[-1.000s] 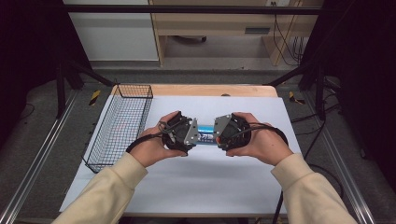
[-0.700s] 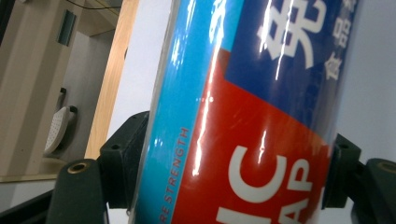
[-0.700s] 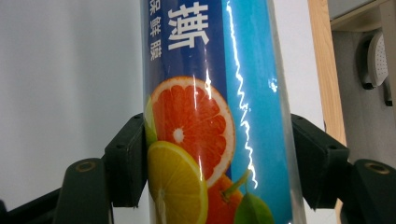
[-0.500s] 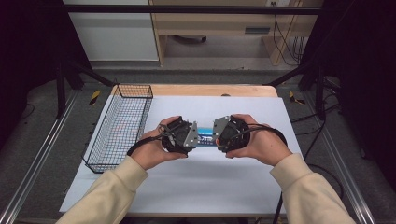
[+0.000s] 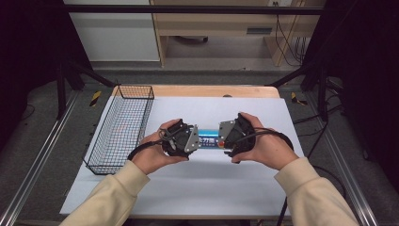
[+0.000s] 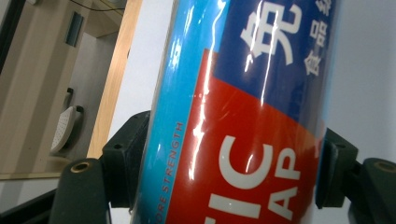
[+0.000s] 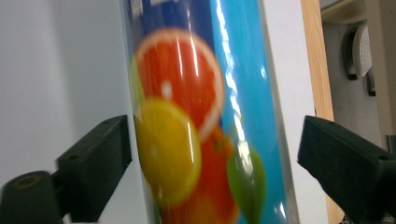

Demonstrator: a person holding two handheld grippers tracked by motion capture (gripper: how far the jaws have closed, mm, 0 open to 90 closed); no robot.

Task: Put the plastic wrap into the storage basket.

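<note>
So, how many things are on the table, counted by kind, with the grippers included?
Grippers: 2, left gripper and right gripper
Plastic wrap box: 1, lying between the two grippers
Wire basket: 1
Total: 4

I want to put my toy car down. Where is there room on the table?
The white table is bare in front, between the sleeves and the near edge, and at the back beyond the hands. It is crowded in the middle, where both grippers meet on the blue roll, and on the left by the wire basket.
</note>
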